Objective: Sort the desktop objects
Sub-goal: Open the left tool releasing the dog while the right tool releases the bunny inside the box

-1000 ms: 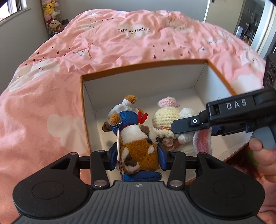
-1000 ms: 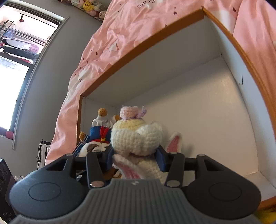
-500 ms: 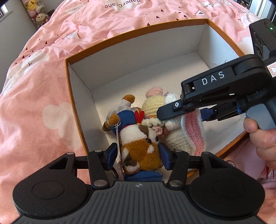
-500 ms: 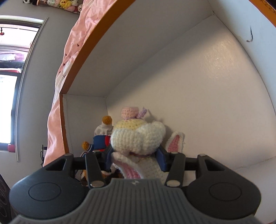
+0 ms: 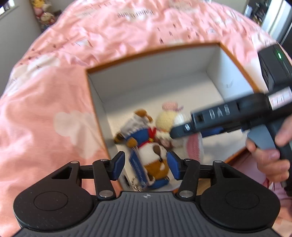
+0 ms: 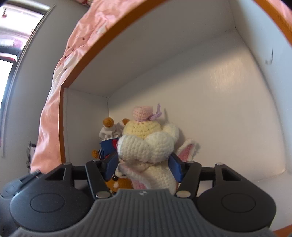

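Note:
A brown plush dog in a blue sailor suit (image 5: 146, 145) lies on the floor of a white box with an orange rim (image 5: 155, 85), near its left wall. My left gripper (image 5: 146, 165) hovers over it, open, with the pads clear of the toy and a blue key tag (image 5: 137, 167) between them. A cream crochet bunny with a pink hat (image 6: 146, 145) sits beside the dog (image 6: 107, 145). My right gripper (image 6: 143, 165) straddles the bunny; its jaws are opening and the pads no longer squeeze it. In the left wrist view the right gripper (image 5: 182, 127) reaches in over the bunny (image 5: 167, 120).
The box (image 6: 200, 91) rests on a pink bedspread (image 5: 54, 91); its right half has bare white floor. A person's hand (image 5: 270, 156) holds the right gripper's handle at the box's near right corner. Stuffed toys (image 5: 43, 12) stand by the far wall.
My left jaws have spread off the plush dog, which now lies loose in the box. My right jaws have widened around the bunny, and both grippers have shifted slightly.

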The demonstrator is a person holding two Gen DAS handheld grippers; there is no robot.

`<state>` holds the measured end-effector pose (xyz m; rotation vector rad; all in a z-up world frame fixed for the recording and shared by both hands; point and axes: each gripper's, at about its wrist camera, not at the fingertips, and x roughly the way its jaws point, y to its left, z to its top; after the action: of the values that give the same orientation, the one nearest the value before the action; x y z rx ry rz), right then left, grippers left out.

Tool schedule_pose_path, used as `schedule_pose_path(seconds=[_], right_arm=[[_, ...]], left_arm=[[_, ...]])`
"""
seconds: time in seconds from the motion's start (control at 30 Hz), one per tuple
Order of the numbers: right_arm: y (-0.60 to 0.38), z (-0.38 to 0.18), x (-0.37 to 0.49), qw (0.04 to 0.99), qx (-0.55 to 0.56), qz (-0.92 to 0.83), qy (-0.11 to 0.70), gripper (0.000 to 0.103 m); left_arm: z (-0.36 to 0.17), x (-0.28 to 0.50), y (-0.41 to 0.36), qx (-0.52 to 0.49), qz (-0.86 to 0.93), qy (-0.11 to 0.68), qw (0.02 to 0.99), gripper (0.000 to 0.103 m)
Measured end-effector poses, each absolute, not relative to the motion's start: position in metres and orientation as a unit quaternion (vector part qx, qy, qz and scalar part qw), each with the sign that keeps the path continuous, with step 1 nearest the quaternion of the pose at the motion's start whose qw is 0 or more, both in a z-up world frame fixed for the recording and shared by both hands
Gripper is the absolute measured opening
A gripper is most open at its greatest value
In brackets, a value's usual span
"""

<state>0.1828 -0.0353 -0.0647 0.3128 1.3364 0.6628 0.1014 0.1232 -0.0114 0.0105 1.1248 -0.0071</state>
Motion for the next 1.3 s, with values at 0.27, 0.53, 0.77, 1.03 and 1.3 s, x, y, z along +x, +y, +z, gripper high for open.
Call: schedule_pose_path(seconds=[0.27, 0.53, 0.77, 1.03, 1.3], right_arm=[[-0.014, -0.057, 0.163, 0.770, -0.028, 0.335, 0.542, 0.069], [-0.024, -0.083, 0.180, 0.748, 0.007, 0.335, 0.573, 0.051], [-0.035, -0.087, 0.178, 0.709, 0.086, 0.362, 0.599, 0.044], [-0.036, -0.087, 0.176, 0.715, 0.075, 0.352, 0.599, 0.048], [-0.046, -0.067, 0.164, 0.735, 0.056, 0.365, 0.569, 0.055]], left_arm=[[0.006, 0.098, 0.149, -0.035, 0.040, 0.495, 0.867, 0.041], [-0.002, 0.092, 0.161, -0.070, 0.044, 0.499, 0.863, 0.032], [-0.004, 0.090, 0.162, -0.071, 0.044, 0.495, 0.865, 0.028], [-0.004, 0.089, 0.162, -0.069, 0.046, 0.492, 0.867, 0.028], [0.013, 0.078, 0.154, -0.060, 0.051, 0.461, 0.884, 0.028]])
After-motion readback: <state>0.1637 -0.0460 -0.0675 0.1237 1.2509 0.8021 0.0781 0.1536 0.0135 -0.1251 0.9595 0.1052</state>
